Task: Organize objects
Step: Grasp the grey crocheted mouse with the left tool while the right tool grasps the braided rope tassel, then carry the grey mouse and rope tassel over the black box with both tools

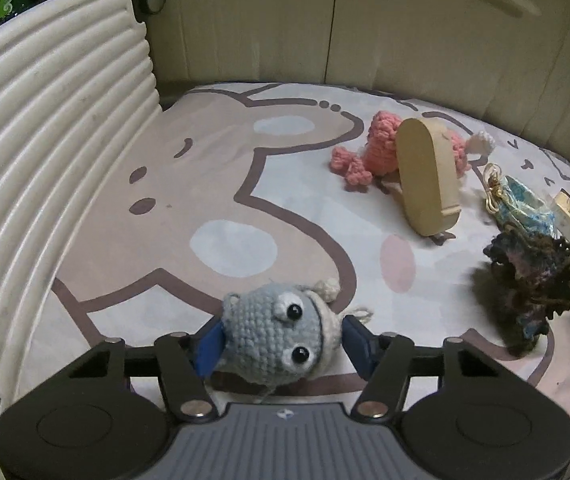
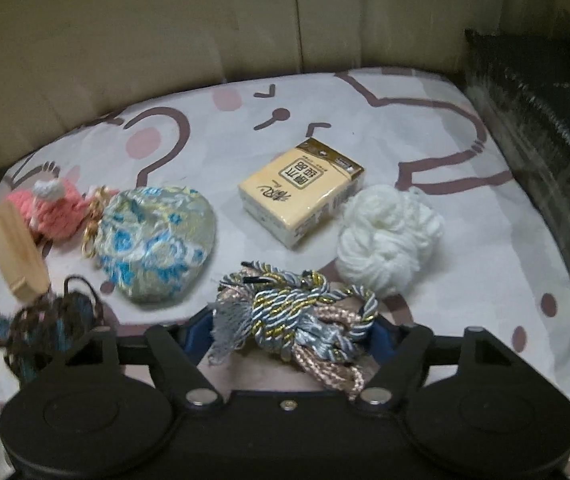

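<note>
Two grippers grasp soft craft items on a cartoon-print sheet (image 1: 245, 152)
Left gripper (image 1: 281, 346), angled down, clenches a grey crocheted toy head (image 1: 277, 340) at 6 o'clock; right gripper (image 2: 285, 338) pinches a twisted cord bundle (image 2: 293, 312)

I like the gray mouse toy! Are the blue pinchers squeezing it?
Touching. In the left wrist view, both blue pads of the left gripper press against the sides of the mouse toy.

surface: bed sheet (image 1: 285, 184) printed with cartoon animals in brown outline, beige, pale blue and pink patches | far: cream cabinet doors (image 1: 253, 20) with a long recessed handle | left: white ribbed panel (image 1: 45, 120) standing at the sheet's edge | right: dark speckled block (image 2: 545, 140) | light: dim, yellowish
</note>
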